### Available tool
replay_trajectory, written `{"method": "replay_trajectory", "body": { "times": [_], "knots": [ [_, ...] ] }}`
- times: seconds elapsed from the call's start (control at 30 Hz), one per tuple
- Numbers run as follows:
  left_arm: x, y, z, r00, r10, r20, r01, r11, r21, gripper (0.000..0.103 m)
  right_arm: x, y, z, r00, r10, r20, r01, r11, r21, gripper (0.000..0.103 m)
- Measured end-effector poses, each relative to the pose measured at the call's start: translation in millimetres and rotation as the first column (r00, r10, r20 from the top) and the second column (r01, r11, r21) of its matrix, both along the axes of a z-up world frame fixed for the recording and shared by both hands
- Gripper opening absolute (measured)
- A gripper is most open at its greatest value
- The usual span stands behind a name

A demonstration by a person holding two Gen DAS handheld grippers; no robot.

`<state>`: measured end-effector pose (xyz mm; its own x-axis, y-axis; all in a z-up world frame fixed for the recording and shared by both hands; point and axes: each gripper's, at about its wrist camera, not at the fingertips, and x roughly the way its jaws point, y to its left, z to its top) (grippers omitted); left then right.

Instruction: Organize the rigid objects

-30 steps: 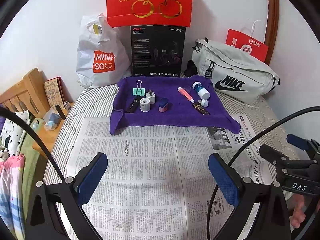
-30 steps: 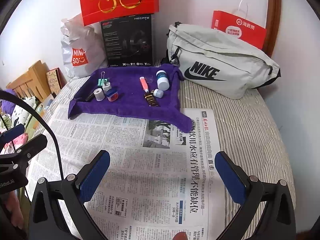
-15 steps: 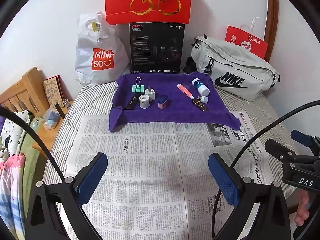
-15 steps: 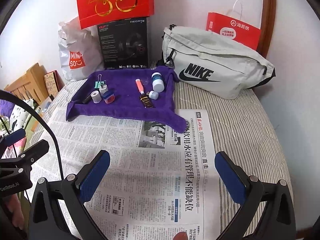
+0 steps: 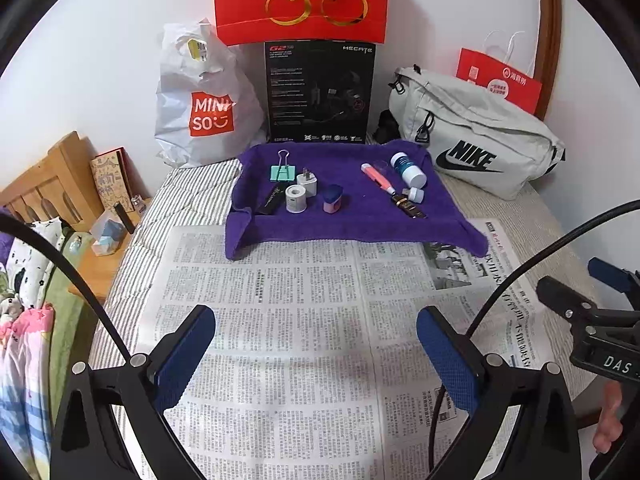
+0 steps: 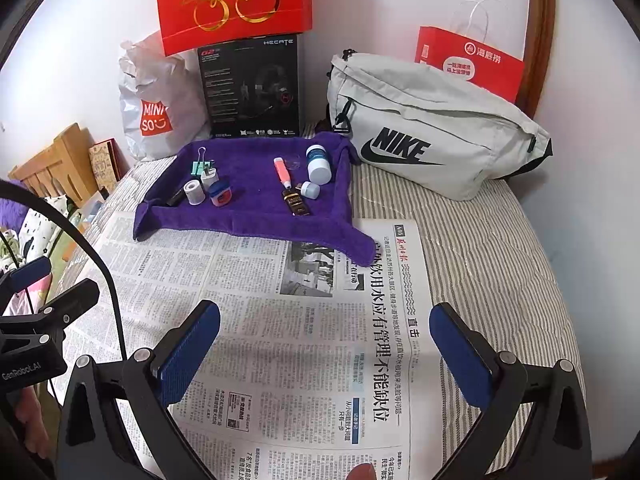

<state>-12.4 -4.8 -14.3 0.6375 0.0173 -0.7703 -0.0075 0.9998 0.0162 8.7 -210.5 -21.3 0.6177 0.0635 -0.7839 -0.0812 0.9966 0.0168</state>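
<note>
A purple towel lies at the far end of the newspaper. On it sit a green binder clip, a white plug, a tape roll, a small blue-and-pink jar, a black stick, a pink marker, a blue-and-white bottle, a small white cap and a dark flat vial. My left gripper and my right gripper both hang open over the newspaper, well short of the towel, holding nothing.
Newspaper covers a striped mattress. Against the wall stand a white Miniso bag, a black box, a red gift bag, a grey Nike bag and a red paper bag. A wooden headboard is at the left.
Both grippers have drawn back and risen slightly, so the towel and its objects sit a little farther and higher in each view. Nothing on the towel has moved.
</note>
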Motion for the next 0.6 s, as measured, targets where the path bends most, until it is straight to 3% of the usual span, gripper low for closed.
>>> {"method": "replay_trajectory", "body": {
  "times": [0.6],
  "knots": [
    [-2.6, -0.8, 0.1, 1.000, -0.014, -0.001, 0.014, 1.000, -0.002, 0.102, 0.6, 0.8, -1.2, 1.000, 0.004, -0.006, -0.004, 1.000, 0.000, 0.103]
  ]
}}
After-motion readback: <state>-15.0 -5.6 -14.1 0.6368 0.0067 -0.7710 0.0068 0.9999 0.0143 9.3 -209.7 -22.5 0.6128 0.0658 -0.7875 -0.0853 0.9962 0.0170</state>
